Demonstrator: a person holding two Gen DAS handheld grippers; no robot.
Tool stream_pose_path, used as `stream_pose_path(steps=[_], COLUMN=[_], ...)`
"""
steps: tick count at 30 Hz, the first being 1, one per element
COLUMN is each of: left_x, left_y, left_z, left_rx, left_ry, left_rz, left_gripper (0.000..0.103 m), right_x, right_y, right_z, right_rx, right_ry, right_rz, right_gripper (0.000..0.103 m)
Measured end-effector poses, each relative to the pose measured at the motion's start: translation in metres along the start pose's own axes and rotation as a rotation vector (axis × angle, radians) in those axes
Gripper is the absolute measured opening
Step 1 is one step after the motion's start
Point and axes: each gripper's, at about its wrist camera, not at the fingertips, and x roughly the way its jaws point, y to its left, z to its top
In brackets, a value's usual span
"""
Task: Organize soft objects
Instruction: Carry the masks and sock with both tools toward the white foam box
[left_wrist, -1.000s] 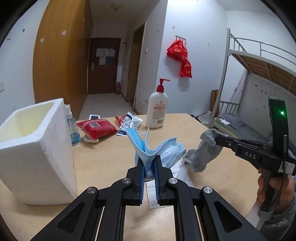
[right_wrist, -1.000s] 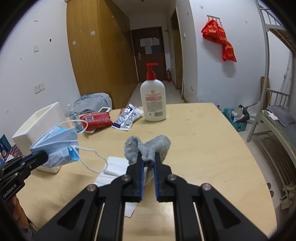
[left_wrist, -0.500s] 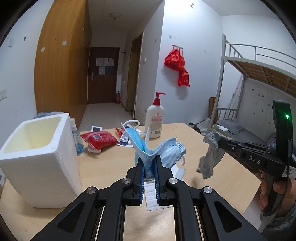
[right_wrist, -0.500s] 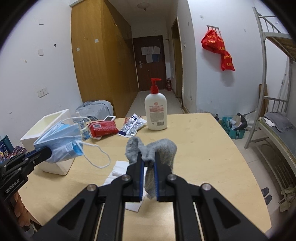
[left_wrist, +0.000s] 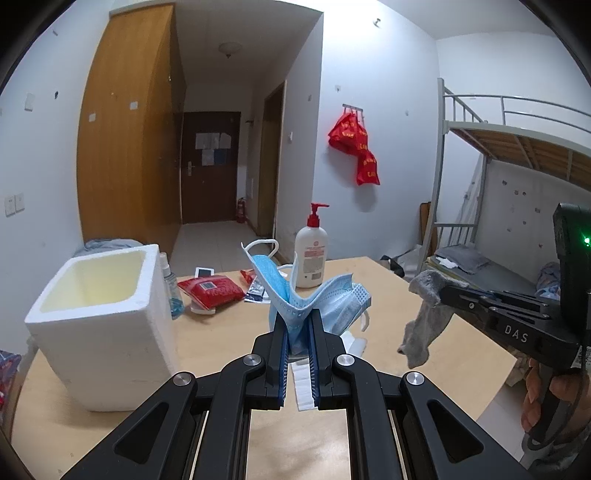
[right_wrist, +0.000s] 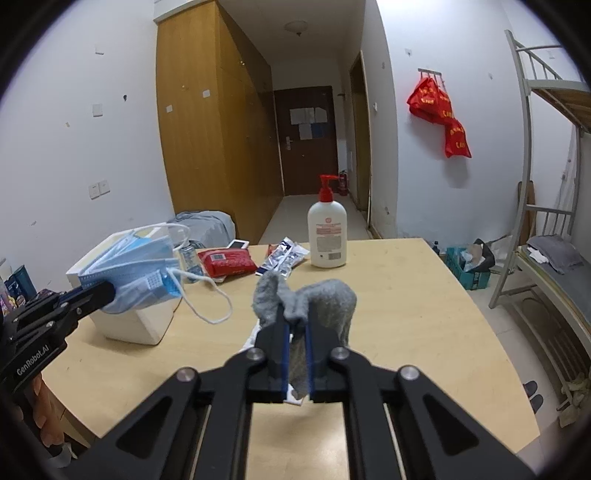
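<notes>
My left gripper (left_wrist: 298, 325) is shut on a bunch of blue face masks (left_wrist: 325, 299), held up above the wooden table (left_wrist: 424, 302). In the right wrist view the same masks (right_wrist: 140, 269) hang at the left with white ear loops dangling, in front of a white foam box (right_wrist: 125, 325). My right gripper (right_wrist: 296, 325) is shut on a grey sock (right_wrist: 325, 299), which droops below the fingers. The left wrist view shows that sock (left_wrist: 424, 317) hanging from the right gripper at the right. The foam box (left_wrist: 99, 317) stands open-topped at the table's left.
White tissue packs (left_wrist: 351, 343) lie on the table under the grippers. Behind stand a pump bottle (right_wrist: 327, 232), a red packet (right_wrist: 229, 260), a foil packet (right_wrist: 282, 258), a phone (right_wrist: 238, 243) and a small spray bottle (left_wrist: 171, 288). A bunk bed (right_wrist: 554, 266) stands at the right.
Both grippers have risen and drawn back with their loads. The sock, which rested near the table a second ago, now hangs clear of it. The foam box looks lower and farther.
</notes>
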Motion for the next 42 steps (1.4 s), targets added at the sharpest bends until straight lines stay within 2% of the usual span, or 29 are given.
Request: stream_pose_path(steps=[7, 22, 32, 42], left_x=[-0.018, -0.056, -0.080, -0.110], left_y=[0.000, 0.009, 0.019, 0.045], left_z=[-0.001, -0.004, -0.006, -0.013], left_rx=[0.015, 0.010, -0.003, -0.036], left_ry=[-0.021, -0.059, -0.082, -0.099], left_rz=[0.004, 0.077, 0.157, 0.281], left_gripper=[0.010, 0.010, 0.010, 0.010], right_x=[-0.009, -0.019, -0.017, -0.017], right_y=[0.013, 0.048, 0.084, 0.123], right_z=[0.000, 0.001, 0.005, 0.004], right_rx=[-0.022, -0.078, -0.131, -0.188], right_ry=[-0.014, -0.043, -0.058, -0.067], right_rz=[0.014, 0.091, 0.176, 0.278], right_gripper=[0.009, 0.009, 0.009, 0.009])
